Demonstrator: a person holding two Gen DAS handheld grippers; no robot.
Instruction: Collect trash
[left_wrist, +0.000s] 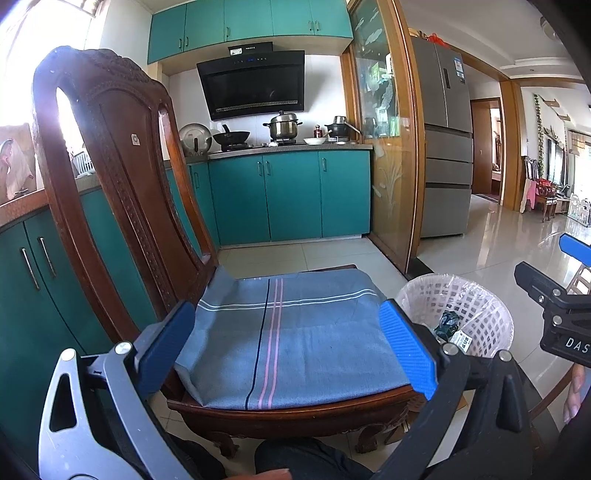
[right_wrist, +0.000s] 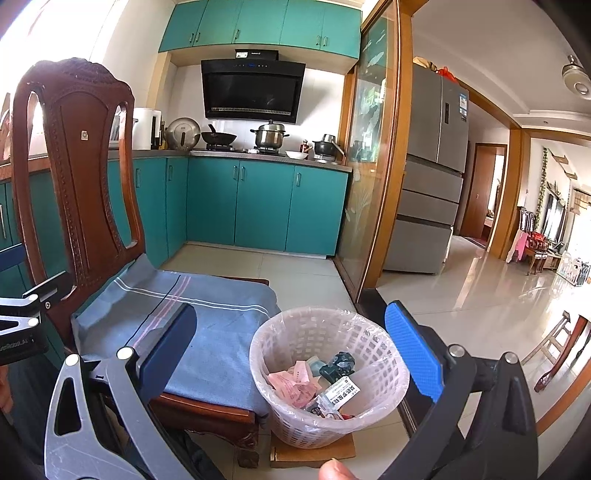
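A white lattice waste basket (right_wrist: 295, 424) lined with clear plastic stands on the floor to the right of a carved wooden chair (right_wrist: 77, 155). Inside lie several pieces of trash (right_wrist: 314, 380): pink paper slips, a dark green crumpled wrapper, a white printed packet. My right gripper (right_wrist: 291, 354) hangs open above the basket with nothing between its blue pads. My left gripper (left_wrist: 288, 350) is open over the chair's blue-grey seat cloth (left_wrist: 295, 332), holding nothing. The basket (left_wrist: 480, 332) shows at the right of the left wrist view.
Teal kitchen cabinets (right_wrist: 258, 206) with pots on the counter run behind the chair. A glass sliding door (right_wrist: 369, 166) and a grey fridge (right_wrist: 432, 166) stand to the right. Glossy tiled floor (right_wrist: 480, 306) opens toward a living room. A person's thumb (right_wrist: 336, 470) shows at the bottom edge.
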